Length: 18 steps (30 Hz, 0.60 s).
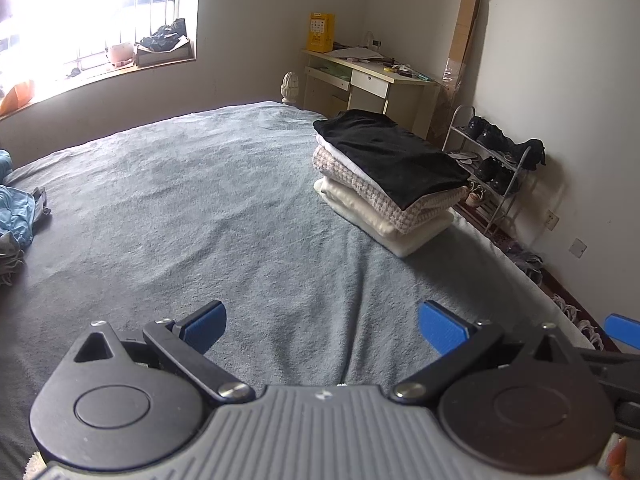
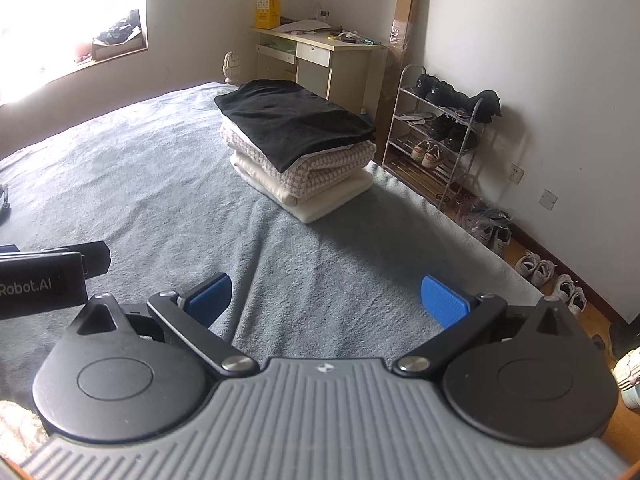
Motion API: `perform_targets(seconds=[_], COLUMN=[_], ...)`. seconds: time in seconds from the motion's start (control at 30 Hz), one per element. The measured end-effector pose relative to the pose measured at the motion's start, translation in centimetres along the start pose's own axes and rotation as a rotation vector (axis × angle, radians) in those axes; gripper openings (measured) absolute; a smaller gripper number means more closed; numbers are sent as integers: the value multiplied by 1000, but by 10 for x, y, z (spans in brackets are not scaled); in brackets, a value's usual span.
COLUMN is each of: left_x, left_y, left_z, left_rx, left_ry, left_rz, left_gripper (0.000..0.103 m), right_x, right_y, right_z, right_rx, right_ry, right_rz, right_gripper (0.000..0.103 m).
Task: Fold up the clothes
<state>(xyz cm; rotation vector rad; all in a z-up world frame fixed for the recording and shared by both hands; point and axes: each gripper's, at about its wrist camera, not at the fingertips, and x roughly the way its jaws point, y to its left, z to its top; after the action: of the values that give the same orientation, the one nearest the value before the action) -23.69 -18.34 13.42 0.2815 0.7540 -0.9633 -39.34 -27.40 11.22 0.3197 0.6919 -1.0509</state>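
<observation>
Both tools hang released, jaws spread wide over bare bedcover, holding nothing: the left tool [image 1: 322,326] and the right tool [image 2: 326,300] side by side. Ahead and right of each, near the bed [image 1: 180,200] edge, sits one stack [image 1: 390,176] of four folded pieces, a black one on top. Far to the left tool's left lie loose clothes [image 1: 16,216], blue and grey, count unclear. Beyond stand one desk [image 1: 368,80] and one shoe rack [image 1: 492,160]. Risk, as I judge it: the stack sits close to the edge, so a careless brush while adding to it could tip it to the floor.
</observation>
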Motion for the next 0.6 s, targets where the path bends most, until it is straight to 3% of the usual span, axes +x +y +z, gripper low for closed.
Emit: perform_targets(seconds=[0.6], left_x=[4], left_y=[-5], left_z=[2], left_rx=[11], left_ry=[2], left_rz=[-12], left_gripper=[103], right_x=[6], right_y=[-5], right_z=[0], right_rx=[-3], right_ry=[17], right_rz=[-31], right_gripper=[102])
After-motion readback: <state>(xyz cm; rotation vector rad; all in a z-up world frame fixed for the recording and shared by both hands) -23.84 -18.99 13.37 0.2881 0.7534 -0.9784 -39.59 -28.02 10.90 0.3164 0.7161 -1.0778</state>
